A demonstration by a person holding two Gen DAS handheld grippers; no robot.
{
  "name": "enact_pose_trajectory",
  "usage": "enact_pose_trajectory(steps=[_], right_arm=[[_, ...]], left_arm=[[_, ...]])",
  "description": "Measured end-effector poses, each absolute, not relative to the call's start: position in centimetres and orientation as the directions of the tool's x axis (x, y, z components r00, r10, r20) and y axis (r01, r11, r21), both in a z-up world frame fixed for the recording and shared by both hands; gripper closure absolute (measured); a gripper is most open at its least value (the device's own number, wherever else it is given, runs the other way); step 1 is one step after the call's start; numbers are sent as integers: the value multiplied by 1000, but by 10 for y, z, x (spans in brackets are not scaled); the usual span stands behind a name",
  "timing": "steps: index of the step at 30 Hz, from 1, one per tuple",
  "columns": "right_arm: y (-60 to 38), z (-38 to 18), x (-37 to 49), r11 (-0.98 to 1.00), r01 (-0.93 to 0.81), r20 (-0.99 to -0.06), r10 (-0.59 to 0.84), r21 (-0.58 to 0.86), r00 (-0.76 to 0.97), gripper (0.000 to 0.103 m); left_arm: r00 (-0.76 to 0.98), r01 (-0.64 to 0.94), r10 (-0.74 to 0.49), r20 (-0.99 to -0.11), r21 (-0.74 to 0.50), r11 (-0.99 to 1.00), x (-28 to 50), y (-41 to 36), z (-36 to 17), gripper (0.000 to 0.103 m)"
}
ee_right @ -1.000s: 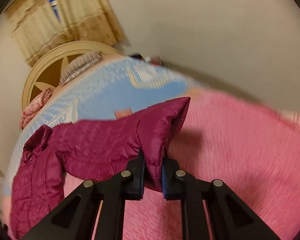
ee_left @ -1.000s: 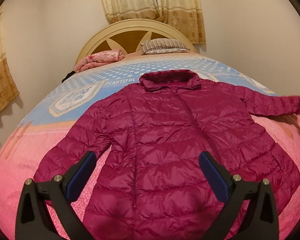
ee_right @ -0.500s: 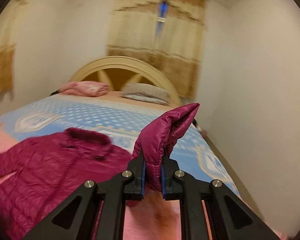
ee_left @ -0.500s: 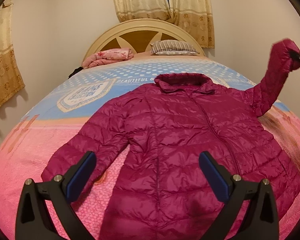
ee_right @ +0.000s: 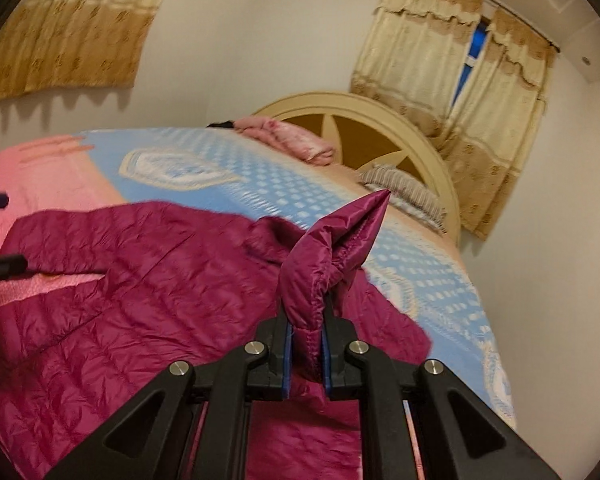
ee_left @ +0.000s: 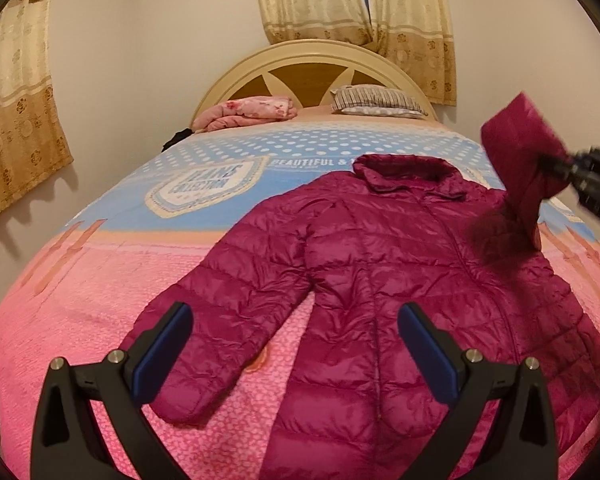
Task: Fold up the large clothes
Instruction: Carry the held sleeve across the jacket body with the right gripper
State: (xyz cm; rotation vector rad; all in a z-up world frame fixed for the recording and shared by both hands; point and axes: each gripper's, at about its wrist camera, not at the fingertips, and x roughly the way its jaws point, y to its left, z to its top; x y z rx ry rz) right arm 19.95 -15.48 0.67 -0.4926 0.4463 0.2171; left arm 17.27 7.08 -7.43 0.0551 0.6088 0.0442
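Change: you carried the right sleeve cuff (ee_right: 332, 256) up off the bedspread and in over the jacket's body; a second before, that sleeve lay stretched out flat toward the bed's right edge. Your right tool rolled as it travelled, and your left tool drifted a little sideways.

Jacket: the magenta quilted jacket (ee_left: 384, 276) lay front up on the bed (ee_left: 80, 292), collar toward the headboard (ee_left: 312, 68), hem toward you, its left sleeve (ee_left: 220, 328) spread flat across the pink part of the cover.

Right tool: your right tool (ee_right: 305, 356) was pinched narrow on the cuff, the fabric bunched between its blue pads and the cuff's end standing up beyond the fingertips, above the jacket's chest.

Left tool: your left tool (ee_left: 296, 352) stood wide apart and gripped nothing; it hovered above the left sleeve and lower front of the jacket, and contact could not be told.

Writing: the blue half of the bedspread read "BEAUTIFUL &" beside a crest lettered "JEANS COLLECTION".

Background: a folded pink blanket (ee_left: 244, 112) and a striped pillow (ee_left: 376, 100) lay at the headboard, with patterned curtains (ee_left: 356, 4) behind.
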Motion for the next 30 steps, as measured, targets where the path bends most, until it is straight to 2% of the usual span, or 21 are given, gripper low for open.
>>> enact_pose_trajectory(steps=[9, 20, 21, 22, 23, 25, 30], right_arm=[[-113, -55, 225, 866, -380, -563, 145, -325, 814, 93], [-87, -91, 239, 874, -439, -648, 213, -208, 731, 92], [-86, -92, 241, 872, -446, -656, 220, -199, 722, 89], [-86, -93, 240, 867, -465, -665, 241, -179, 707, 79], [-86, -92, 239, 860, -487, -671, 273, -151, 690, 59], [-90, -86, 232, 848, -523, -674, 339, -82, 656, 50], [-109, -65, 217, 834, -551, -643, 440, 33, 627, 50]], left_arm=[[816, -33, 76, -573, 85, 996, 180, 72, -75, 0], [809, -50, 114, -576, 125, 991, 198, 68, -75, 0], [810, -49, 116, -575, 130, 990, 200, 66, -74, 0], [810, -49, 117, -575, 132, 990, 201, 65, -73, 0], [810, -50, 118, -574, 133, 990, 203, 64, -72, 0], [812, -54, 123, -571, 136, 989, 207, 62, -69, 0], [819, -59, 126, -559, 137, 989, 217, 52, -61, 0]])
